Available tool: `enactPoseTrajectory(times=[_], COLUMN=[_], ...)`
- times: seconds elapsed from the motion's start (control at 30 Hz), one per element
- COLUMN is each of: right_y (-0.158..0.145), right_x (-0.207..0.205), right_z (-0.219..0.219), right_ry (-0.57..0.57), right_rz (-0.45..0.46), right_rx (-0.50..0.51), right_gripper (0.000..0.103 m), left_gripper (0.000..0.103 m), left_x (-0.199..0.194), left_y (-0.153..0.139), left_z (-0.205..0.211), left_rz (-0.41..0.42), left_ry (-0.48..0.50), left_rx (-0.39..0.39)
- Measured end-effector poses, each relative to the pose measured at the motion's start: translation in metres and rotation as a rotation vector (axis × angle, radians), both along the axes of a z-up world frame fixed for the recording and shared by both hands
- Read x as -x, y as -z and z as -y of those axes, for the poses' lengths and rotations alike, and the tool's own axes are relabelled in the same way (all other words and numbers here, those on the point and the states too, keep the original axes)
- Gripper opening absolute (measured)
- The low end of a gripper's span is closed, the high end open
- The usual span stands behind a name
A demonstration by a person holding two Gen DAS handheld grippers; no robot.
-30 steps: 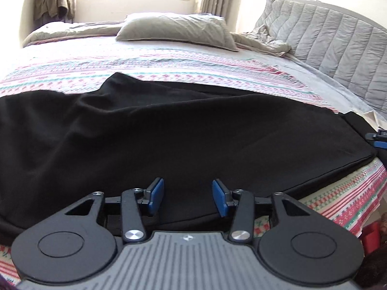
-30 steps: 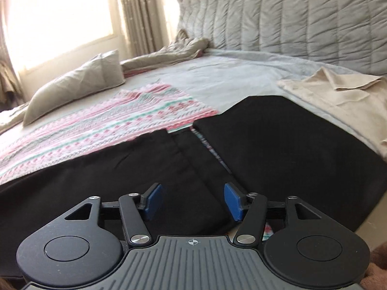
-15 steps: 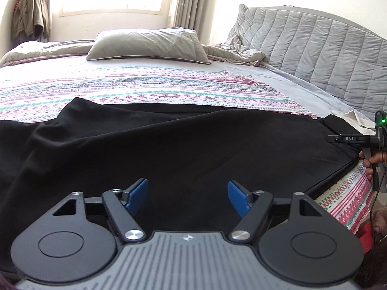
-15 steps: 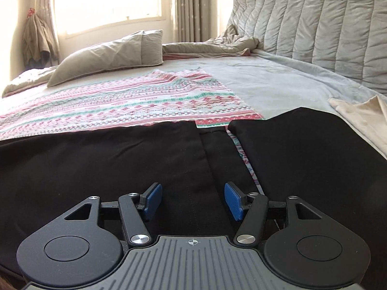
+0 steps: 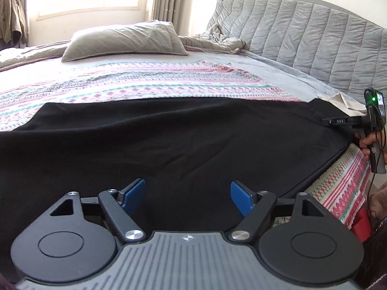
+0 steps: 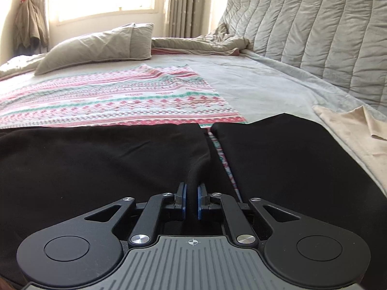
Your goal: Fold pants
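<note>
Black pants (image 5: pixel 181 133) lie spread across the patterned bed sheet (image 5: pixel 145 82). My left gripper (image 5: pixel 187 186) hovers over their near edge, its jaws opening wide, blue pads apart, nothing pinched. In the right wrist view the pants (image 6: pixel 96 164) meet a second black panel (image 6: pixel 278 157) at a narrow gap. My right gripper (image 6: pixel 191 188) is closing there, its pads pressing a raised fold of black fabric. The left wrist view shows the right gripper (image 5: pixel 338 121) at the far right edge, held by a hand (image 5: pixel 366 142).
A grey pillow (image 5: pixel 121 41) and rumpled blanket lie at the far side under the window. A quilted headboard (image 5: pixel 302 36) runs along the right. A beige cloth (image 6: pixel 350 130) lies right of the pants. A red object (image 5: pixel 361 222) sits below the bed's edge.
The right jaws have gone from wide apart to pinched on a fold of black fabric. The left jaws have spread wider. Both views have shifted sideways along the pants.
</note>
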State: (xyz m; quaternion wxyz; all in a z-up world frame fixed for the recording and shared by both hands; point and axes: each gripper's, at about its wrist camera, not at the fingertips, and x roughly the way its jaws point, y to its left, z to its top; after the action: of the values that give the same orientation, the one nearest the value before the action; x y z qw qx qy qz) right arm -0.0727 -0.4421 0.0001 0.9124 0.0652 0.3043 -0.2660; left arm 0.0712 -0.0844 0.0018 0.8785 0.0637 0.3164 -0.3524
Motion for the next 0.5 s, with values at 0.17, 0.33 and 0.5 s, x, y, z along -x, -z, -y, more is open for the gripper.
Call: enactPoseTrajectory(times=[0.17,0.33,0.5], right_y=[0.0,0.0,-0.027], right_x=[-0.003,-0.009,0.002], right_z=[0.0,-0.014,-0.03], right_ry=[0.032,0.055,0.036], right_rz=[-0.047,-0.084,0.019], right_rx=[0.036,0.129,0.098], right_gripper=[0.006,0.033,0.073], left_gripper=[0.093,0.095,0.099], left_x=[0.003,0.006,0.007], left_y=[0.006,0.003,-0.011], left_z=[0.003,-0.004,-0.033], left_rz=[-0.001,0.008,0.033], left_ry=[0.038,0.039,-0.045], left_rx=[-0.036,-0.038,0.016])
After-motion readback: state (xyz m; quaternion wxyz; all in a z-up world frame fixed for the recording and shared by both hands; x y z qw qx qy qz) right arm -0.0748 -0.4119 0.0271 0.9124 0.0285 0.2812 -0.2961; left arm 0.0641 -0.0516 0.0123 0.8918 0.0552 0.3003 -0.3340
